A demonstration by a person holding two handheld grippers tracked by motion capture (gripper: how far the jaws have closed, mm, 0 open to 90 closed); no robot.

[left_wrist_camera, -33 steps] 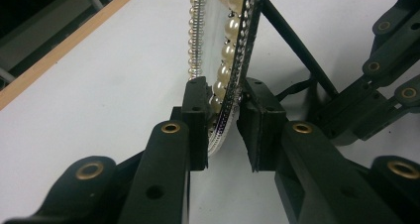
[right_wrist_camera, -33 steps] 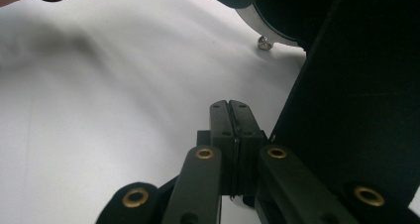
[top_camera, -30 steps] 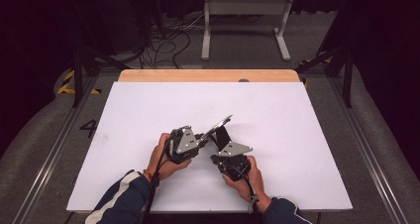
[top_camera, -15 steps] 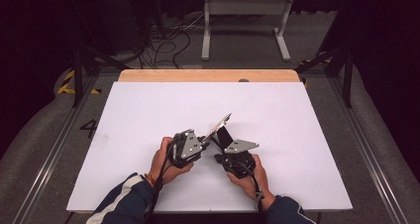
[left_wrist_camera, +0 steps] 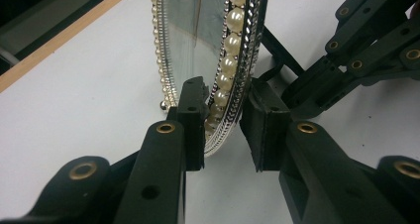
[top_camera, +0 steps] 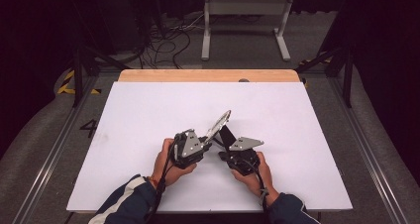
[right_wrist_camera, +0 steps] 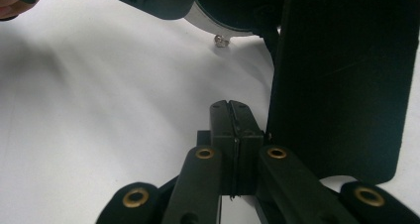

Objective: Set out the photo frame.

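Note:
An oval frame (top_camera: 218,125) with a pearl and silver-bead rim (left_wrist_camera: 233,35) stands tilted on the white table top (top_camera: 297,115), propped on its black back stand (top_camera: 227,135). My left gripper (left_wrist_camera: 223,102) straddles the rim's lower edge. Its left pad (left_wrist_camera: 194,110) lies against the frame, and a thin gap shows at the other pad, so it is open. My right gripper (right_wrist_camera: 232,110) is shut with nothing seen between its pads. It sits just beside the black stand (right_wrist_camera: 341,85). In the high view both grippers (top_camera: 213,140) (top_camera: 225,152) meet at the frame's base.
The right gripper's black linkages (left_wrist_camera: 356,50) cross close behind the frame. A small silver ball foot (right_wrist_camera: 219,39) rests on the table. A wooden strip (top_camera: 208,75) borders the far edge. Cables (top_camera: 163,40) and a white metal stand (top_camera: 245,6) lie on the floor beyond.

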